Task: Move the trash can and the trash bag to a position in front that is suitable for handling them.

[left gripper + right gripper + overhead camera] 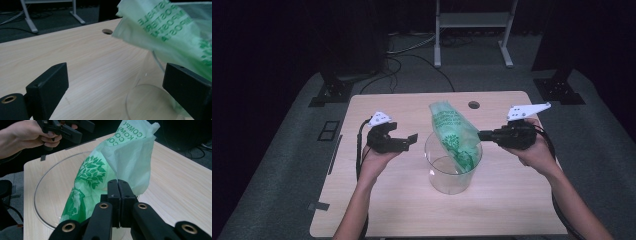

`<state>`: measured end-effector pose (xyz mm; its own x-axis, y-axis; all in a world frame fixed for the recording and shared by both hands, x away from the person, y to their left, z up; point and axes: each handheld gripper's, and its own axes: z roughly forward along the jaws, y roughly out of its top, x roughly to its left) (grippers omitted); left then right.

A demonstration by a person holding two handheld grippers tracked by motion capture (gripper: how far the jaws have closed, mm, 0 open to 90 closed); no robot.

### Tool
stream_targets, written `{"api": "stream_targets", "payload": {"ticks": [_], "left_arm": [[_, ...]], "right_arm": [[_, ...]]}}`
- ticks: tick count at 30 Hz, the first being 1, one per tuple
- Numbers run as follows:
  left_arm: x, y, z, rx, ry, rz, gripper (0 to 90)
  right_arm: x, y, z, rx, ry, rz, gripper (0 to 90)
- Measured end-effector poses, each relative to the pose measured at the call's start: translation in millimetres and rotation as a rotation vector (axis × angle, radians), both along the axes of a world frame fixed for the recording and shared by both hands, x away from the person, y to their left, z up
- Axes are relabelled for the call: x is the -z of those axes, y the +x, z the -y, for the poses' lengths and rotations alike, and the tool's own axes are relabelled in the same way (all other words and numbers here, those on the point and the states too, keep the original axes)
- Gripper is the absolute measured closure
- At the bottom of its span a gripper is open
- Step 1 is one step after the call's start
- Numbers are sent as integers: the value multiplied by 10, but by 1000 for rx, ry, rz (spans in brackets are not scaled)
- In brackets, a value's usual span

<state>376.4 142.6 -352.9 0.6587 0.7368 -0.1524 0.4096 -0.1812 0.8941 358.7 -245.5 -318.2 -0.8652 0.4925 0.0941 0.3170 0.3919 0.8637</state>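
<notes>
1. From the high view I saw a clear, round plastic container (453, 167) standing on the pale wooden table (387, 200), with a crumpled, translucent green plastic bag printed with a dark green tree and lettering (453, 131) standing partly inside it and rising above its rim. My left gripper (409, 140) sat in my left hand (379, 160) just to the container's left, its jaws spread and empty, pointing toward the bag. My right gripper (482, 134) sat in my right hand (537, 152), its tip reaching the bag's right edge above the rim. A small round hole in the tabletop (473, 105) lay beyond the bag.

2. In the left gripper view the two black jaws stood wide apart with nothing between them. The green bag (165, 27) hung ahead and to the right of the gripper, its lower part close above the right-hand jaw; I could not tell whether it touched that jaw. The container's clear rim (140, 91) curved low between the jaws, and the tabletop hole (107, 31) lay farther ahead.

3. In the right gripper view the jaws of my right gripper (118, 185) were pressed together. The bag (117, 162) rose directly in front of them, and I could not tell whether a fold was pinched between them. The container's rim (43, 185) swept round to the left of the jaws. Beyond it, at upper left, my other hand (25, 132) held the left gripper (75, 131) with its jaws apart.
</notes>
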Motion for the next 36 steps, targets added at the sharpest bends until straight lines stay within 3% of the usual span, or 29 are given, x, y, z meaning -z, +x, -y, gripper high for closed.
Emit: {"api": "stream_targets", "payload": {"ticks": [10, 13, 17, 23, 27, 33, 36], "left_arm": [[-273, 227, 371, 99, -15, -21, 126], [-304, 315, 441, 108, -37, -52, 143], [-316, 424, 476, 101, -83, -88, 236], [-287, 554, 520, 63, -74, -113, 417], [-266, 585, 541, 74, -88, -112, 565], [-244, 580, 565, 103, -73, -95, 868], [-249, 567, 554, 131, -84, -93, 900]], "right_arm": [[-25, 26, 19, 11, -4, 6, 895], [-24, 38, 23, 11, -3, 8, 896], [-25, 47, 26, 12, -5, 10, 895], [-33, 52, 45, 16, -5, 13, 895], [-41, 48, 53, 17, -4, 15, 895], [-53, 42, 71, 21, -4, 17, 895], [-65, 38, 91, 26, -4, 21, 895]]}}
